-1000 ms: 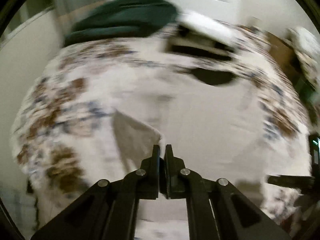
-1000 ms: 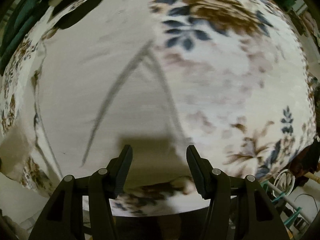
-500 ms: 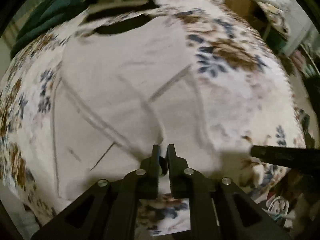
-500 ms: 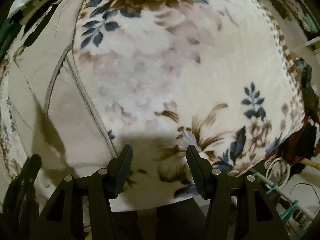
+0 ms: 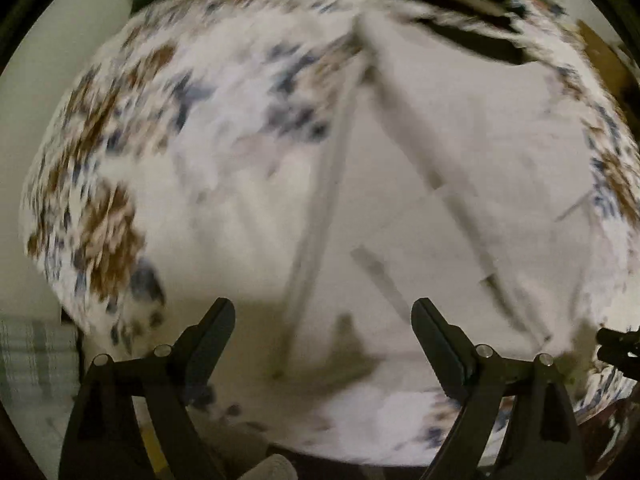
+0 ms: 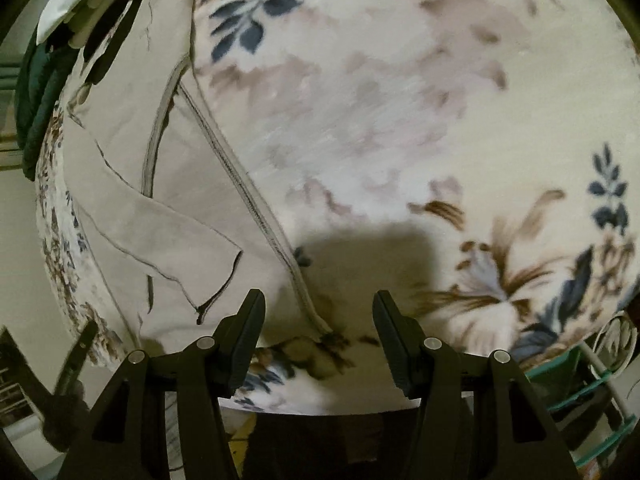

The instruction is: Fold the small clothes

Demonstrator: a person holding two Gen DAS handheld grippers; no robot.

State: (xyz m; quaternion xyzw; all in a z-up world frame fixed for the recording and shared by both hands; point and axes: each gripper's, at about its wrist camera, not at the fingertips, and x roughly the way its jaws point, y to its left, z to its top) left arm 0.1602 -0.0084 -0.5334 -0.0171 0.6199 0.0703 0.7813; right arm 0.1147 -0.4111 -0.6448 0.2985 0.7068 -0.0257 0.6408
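A pale beige garment (image 5: 440, 184) lies flat on a floral blanket (image 5: 132, 152); the left wrist view is blurred. My left gripper (image 5: 323, 316) is open and empty above the garment's near edge. In the right wrist view the garment (image 6: 160, 200) lies at the left, with a folded flap and dark seams. My right gripper (image 6: 319, 312) is open and empty over the garment's hem corner and the floral blanket (image 6: 400, 100).
A dark green cloth (image 6: 38, 92) and white folded items (image 6: 68, 12) lie at the blanket's far end. The left gripper's arm (image 6: 72, 356) shows at the lower left of the right wrist view. A teal rack (image 6: 588, 380) stands beyond the blanket's right edge.
My left gripper was shut on the garment's edge and has opened, letting it go. It swung left over the garment. My right gripper stayed open and shifted slightly.
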